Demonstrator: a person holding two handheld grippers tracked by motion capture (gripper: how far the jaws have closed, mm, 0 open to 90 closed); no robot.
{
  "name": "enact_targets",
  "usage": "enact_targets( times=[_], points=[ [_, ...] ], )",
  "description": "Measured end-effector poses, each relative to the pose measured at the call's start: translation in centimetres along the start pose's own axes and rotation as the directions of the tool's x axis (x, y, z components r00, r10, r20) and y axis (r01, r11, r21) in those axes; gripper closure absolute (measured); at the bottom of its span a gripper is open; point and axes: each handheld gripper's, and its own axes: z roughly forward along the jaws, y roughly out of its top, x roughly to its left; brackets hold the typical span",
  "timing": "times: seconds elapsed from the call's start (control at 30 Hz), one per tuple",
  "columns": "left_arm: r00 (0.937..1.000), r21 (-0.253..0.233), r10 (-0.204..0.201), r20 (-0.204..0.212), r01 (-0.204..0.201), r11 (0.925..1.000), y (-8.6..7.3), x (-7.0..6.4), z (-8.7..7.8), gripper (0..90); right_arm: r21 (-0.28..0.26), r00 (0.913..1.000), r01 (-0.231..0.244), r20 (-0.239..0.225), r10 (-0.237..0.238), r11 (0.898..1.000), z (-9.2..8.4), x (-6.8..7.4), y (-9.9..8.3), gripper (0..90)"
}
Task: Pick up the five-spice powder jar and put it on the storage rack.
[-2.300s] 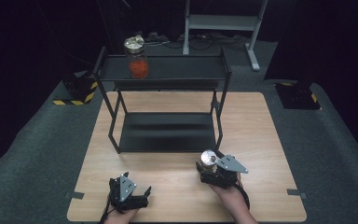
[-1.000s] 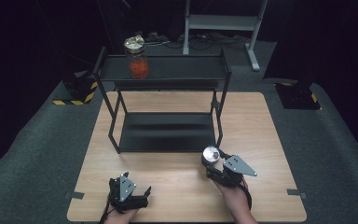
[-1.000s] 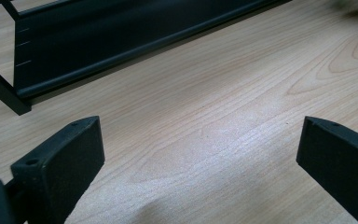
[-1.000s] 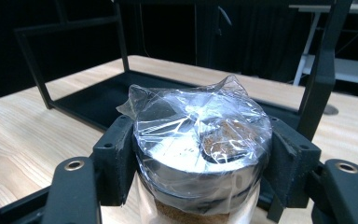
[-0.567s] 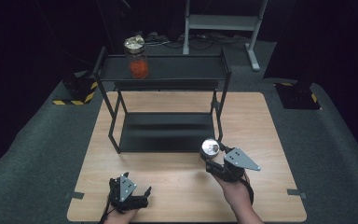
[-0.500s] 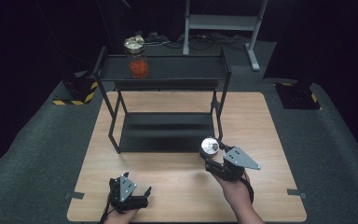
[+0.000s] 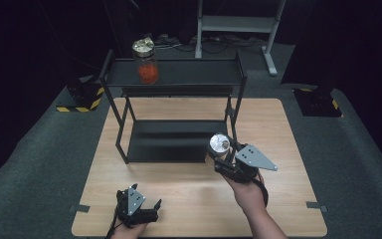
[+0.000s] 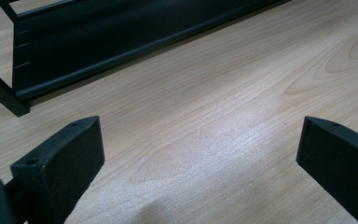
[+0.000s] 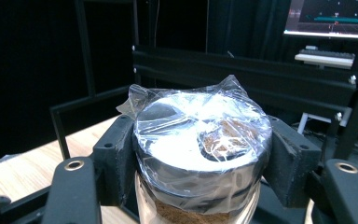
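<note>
Black shelf (image 7: 179, 79); jar (image 9: 200, 154) seemingly brown inside, silver-capped.

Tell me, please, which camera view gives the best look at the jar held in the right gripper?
The right gripper view: the jar sits close between the right gripper's pads, showing its film-wrapped lid and brown contents. The high view shows it small, from above.

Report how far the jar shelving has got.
Done: a jar with red contents stands on the rack's top shelf. In hand: the right gripper is clamped on a foil-capped jar of brown powder, held above the table. Left: setting it on the rack. The left gripper rests open.
</note>
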Motion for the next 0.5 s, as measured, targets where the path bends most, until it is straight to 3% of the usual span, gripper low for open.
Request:
enact_targets(
  times=[0.5],
  points=[
    [0.9999,-0.004,-0.007,0.014,0.007,1.0000,-0.1,0.4,0.0,1.0,-0.031,0.9998,0.017,-0.008,-0.018,0.999,1.8,0.1,2.2,34.3]
  ],
)
